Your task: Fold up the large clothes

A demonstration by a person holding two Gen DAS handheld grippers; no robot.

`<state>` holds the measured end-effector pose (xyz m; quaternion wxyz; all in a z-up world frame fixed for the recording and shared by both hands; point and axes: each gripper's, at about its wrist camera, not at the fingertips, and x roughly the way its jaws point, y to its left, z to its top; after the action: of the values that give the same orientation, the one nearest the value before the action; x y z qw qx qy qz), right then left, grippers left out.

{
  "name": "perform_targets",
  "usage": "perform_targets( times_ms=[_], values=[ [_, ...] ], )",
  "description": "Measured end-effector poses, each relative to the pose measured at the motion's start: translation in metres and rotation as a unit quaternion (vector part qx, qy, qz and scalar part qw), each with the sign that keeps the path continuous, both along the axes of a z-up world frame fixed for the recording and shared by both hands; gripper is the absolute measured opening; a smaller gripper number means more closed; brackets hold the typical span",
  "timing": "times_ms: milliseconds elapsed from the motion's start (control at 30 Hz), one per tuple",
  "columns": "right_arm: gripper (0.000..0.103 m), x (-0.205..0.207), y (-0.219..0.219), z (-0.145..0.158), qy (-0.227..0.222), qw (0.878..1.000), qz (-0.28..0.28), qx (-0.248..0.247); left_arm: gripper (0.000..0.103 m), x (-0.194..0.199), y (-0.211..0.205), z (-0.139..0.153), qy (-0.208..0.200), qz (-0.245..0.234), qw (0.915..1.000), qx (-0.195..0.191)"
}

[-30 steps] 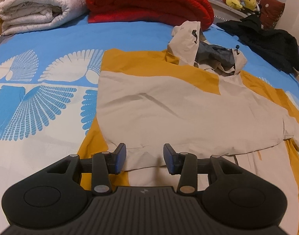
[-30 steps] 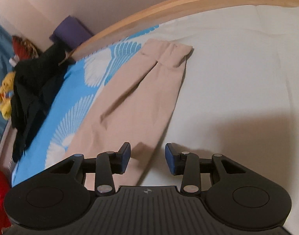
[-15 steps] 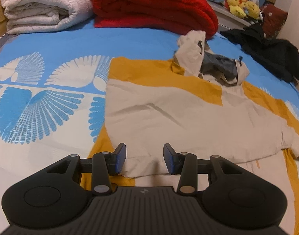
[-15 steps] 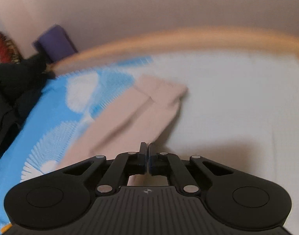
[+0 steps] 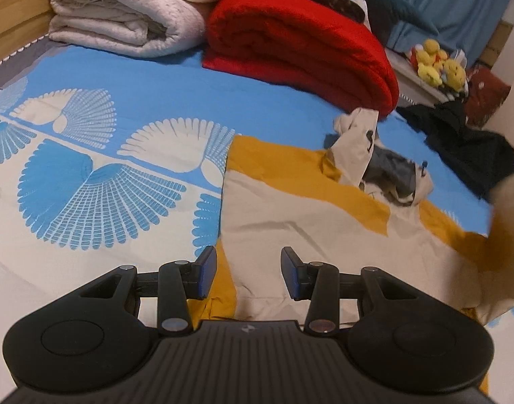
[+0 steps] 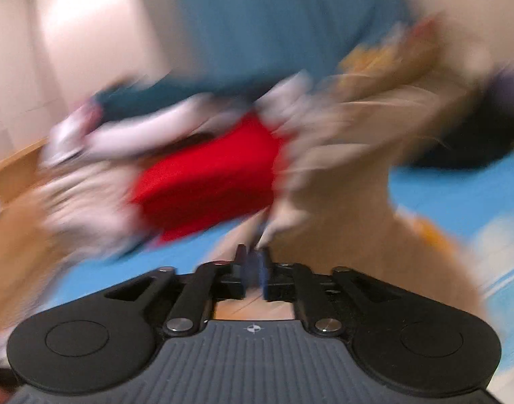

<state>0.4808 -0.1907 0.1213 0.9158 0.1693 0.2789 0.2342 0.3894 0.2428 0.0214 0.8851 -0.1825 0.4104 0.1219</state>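
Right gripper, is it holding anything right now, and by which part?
The right gripper pinches the beige sleeve of the beige and mustard jacket, near its cuff end; blur hides the exact spot. The left gripper holds nothing.

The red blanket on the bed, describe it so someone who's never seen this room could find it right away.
Look to the far end of the blue fan-patterned bedspread. Two folded bundles sit there side by side; the red blanket is the one right of the white quilt, just beyond the jacket's hood. It is the only bright red bedding.
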Motion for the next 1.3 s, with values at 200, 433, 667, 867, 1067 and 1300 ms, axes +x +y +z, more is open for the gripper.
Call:
perform_targets(
  times_ms=[200,433,667,867,1067,1300],
  values=[
    [0.029,-0.067,0.025,-0.016,0.065,0.998,-0.002,0.012,0.046,-0.008,-0.001,0.003,-0.005,0.000,1.0000,-0.004],
    [0.034,-0.085,-0.021,-0.078,0.116,0.987,-0.110,0.011,0.045,-0.006,-0.008,-0.011,-0.006,0.002,0.9999,-0.008],
    [0.035,-0.049,-0.036,-0.124,0.183,0.973,-0.140,0.030,0.019,0.009,-0.012,-0.044,-0.040,-0.002,0.9967,-0.070],
    [0.035,-0.030,-0.044,-0.138,0.185,0.969,-0.161,0.017,0.019,0.031,-0.018,-0.076,-0.038,0.006,0.9907,-0.131],
    [0.035,-0.018,-0.050,-0.145,0.199,0.966,-0.164,0.029,0.025,0.044,-0.015,-0.109,-0.002,0.040,0.9882,-0.148],
    [0.035,-0.011,-0.054,-0.150,0.209,0.963,-0.165,0.029,0.021,0.058,-0.019,-0.121,0.011,0.045,0.9866,-0.156]
  ],
)
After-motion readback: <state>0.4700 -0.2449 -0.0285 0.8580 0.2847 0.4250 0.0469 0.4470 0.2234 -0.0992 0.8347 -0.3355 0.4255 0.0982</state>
